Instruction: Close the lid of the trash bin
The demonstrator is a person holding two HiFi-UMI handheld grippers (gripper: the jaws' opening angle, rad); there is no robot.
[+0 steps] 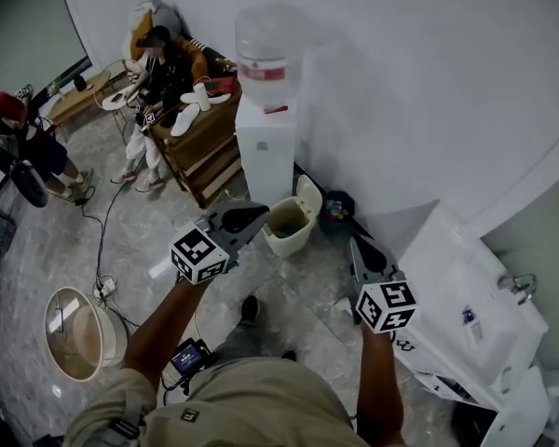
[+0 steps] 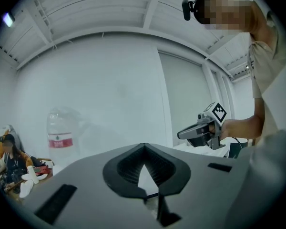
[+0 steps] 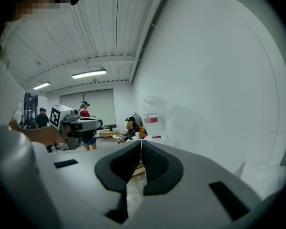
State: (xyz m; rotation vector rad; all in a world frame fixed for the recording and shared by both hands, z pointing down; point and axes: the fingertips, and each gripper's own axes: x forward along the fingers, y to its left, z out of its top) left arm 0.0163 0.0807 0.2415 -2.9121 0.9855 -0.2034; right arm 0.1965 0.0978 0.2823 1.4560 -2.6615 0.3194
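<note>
Left tongs (image 1: 258, 215): closed and empty. In the head view you hold them up, left of the bin.
Right tongs (image 1: 358, 244): closed and empty, to the right of the bin.
Trash bin (image 1: 281, 241): on the floor (image 1: 158, 231), in front of the water dispenser (image 1: 265, 152). Small, cream, smooth plastic; likely light and apt to slide.
Lid (image 1: 309, 194): stands open at the back rim. Thin, rounded and rigid, apparently hinged. Push its top edge forward with closed tips; no grip needed.
</note>
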